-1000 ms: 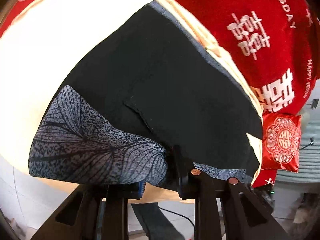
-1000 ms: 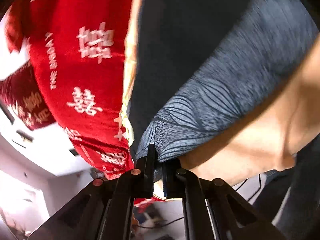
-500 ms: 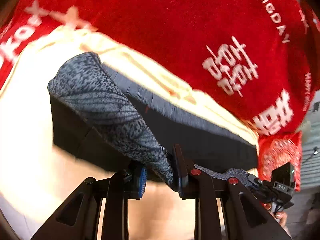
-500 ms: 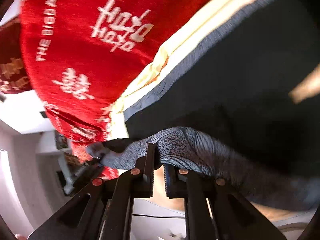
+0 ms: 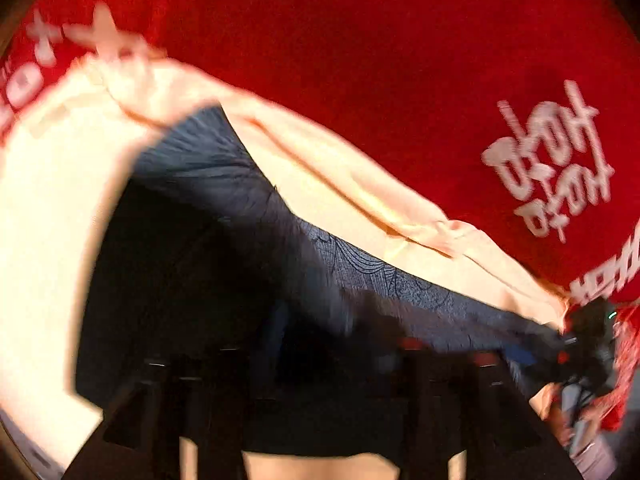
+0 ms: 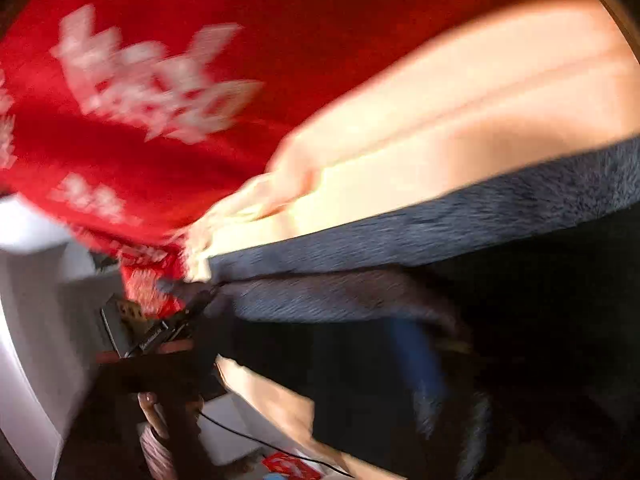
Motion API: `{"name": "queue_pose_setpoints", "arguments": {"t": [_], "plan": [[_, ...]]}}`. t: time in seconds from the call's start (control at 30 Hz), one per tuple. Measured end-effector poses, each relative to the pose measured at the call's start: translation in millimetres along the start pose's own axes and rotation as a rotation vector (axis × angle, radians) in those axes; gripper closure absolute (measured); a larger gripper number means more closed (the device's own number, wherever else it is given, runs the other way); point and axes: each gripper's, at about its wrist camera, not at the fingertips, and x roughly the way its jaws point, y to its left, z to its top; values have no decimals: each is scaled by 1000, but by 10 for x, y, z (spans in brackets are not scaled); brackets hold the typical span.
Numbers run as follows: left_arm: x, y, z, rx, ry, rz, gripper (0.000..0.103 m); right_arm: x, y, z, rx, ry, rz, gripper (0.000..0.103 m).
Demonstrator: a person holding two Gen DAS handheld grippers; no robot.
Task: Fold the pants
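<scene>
The pants (image 5: 192,264) are black with a grey leaf-patterned side and lie folded over on a cream sheet (image 5: 48,208). The picture is blurred. My left gripper (image 5: 340,344) stands low over the fold, its jaws opening, with grey cloth still lying loose between the spread fingers. My right gripper (image 5: 588,336) shows at the far right end of the same folded edge. In the right wrist view the grey edge of the pants (image 6: 440,216) runs across, and my right gripper (image 6: 312,360) has its jaws opening wide over black cloth. The left gripper (image 6: 176,312) is at the fold's far end.
A red blanket (image 5: 360,60) with white lettering covers the far side of the bed, against the cream sheet (image 6: 460,92). A small red patterned cushion (image 6: 144,292) sits by the bed's corner. Beyond it are a white wall (image 6: 32,300) and a cable on the floor (image 6: 260,440).
Both grippers swept toward the red blanket, carrying the patterned edge over the black cloth. Their jaws, pinched on that edge before, now stand spread apart.
</scene>
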Motion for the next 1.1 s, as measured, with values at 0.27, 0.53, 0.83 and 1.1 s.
{"name": "queue_pose_setpoints", "arguments": {"t": [0.27, 0.53, 0.83, 1.1], "plan": [[-45, -266, -205, 158, -37, 178, 25, 390, 462, -198, -256, 75, -188, 62], [716, -423, 3, 153, -100, 334, 25, 641, 151, 196, -158, 3, -142, 68], [252, -485, -180, 140, -73, 355, 25, -160, 158, -277, -169, -97, -126, 46], [72, -801, -985, 299, 27, 323, 25, -836, -379, -1272, -40, -180, -248, 46]]}}
